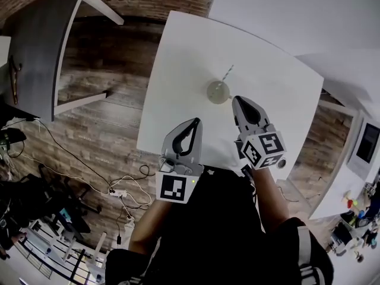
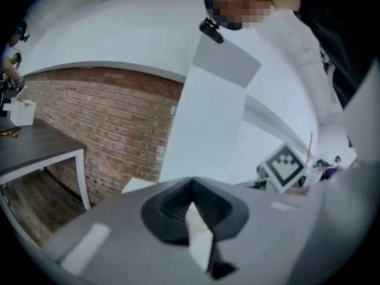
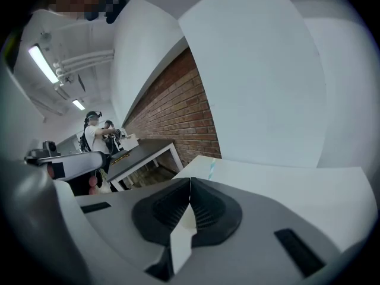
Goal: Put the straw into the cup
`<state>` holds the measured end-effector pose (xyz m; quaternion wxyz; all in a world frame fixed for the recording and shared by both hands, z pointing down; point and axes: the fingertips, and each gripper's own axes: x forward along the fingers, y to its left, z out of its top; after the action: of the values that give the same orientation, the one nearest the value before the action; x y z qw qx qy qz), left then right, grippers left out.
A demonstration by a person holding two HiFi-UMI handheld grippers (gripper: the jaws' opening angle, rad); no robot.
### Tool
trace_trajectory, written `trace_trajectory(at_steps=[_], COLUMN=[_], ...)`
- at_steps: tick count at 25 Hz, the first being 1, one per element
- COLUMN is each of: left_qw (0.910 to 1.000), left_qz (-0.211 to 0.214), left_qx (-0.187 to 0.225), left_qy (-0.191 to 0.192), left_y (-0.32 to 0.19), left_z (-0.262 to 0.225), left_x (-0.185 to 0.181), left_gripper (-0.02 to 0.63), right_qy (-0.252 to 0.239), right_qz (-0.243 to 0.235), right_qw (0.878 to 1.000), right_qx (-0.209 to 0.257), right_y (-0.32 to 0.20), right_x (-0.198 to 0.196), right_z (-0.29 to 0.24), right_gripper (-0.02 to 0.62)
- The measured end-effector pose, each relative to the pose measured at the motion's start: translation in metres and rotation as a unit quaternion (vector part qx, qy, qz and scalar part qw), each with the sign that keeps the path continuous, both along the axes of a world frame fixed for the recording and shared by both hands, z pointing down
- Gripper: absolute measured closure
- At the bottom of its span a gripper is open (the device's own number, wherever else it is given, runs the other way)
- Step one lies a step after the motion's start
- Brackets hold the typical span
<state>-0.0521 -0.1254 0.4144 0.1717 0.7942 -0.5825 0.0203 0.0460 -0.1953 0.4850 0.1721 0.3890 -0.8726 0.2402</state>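
A small pale cup (image 1: 218,92) stands on the white table (image 1: 178,70), and a striped straw (image 1: 228,73) leans out of it toward the far side. My right gripper (image 1: 238,100) is just on the near right of the cup, its jaws shut with nothing between them. My left gripper (image 1: 195,122) hangs over the table's near edge, left of the cup and apart from it, also shut and empty. In the right gripper view only the straw's tip (image 3: 211,170) shows above the closed jaws (image 3: 190,180); the cup is hidden. The left gripper view shows closed jaws (image 2: 191,184) and no cup.
A dark grey table (image 1: 35,46) stands at the left beside a brick wall. Cables and a power strip (image 1: 119,192) lie on the wooden floor. Two people (image 3: 98,135) stand far off by that grey table. The right gripper's marker cube (image 2: 286,166) appears in the left gripper view.
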Motion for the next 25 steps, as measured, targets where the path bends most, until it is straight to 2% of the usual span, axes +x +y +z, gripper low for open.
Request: trace_trajectory(at_steps=[7,16,25], left_qw=[0.9996,0.9970,0.9963], left_qz=[0.009,0.013,0.012], left_qx=[0.025,0.072,0.080], left_qy=[-0.011,-0.025,-0.031], left_y=[0.030,0.064,0.078], left_z=[-0.027,-0.065,-0.066], left_x=[0.020,0.035,0.053], left_gripper=[0.601,0.601,0.601], right_qy=[-0.018,-0.054,-0.069], right_qz=[-0.003,0.019,0.034], right_qw=[0.999,0.993,0.989], right_qx=[0.028,0.104,0.124], right_y=[0.044,0.095,0.124], right_x=[0.011,0.029,0.050], right_z=[-0.039,-0.104,-0.113], right_gripper=[0.588,0.588,0.589])
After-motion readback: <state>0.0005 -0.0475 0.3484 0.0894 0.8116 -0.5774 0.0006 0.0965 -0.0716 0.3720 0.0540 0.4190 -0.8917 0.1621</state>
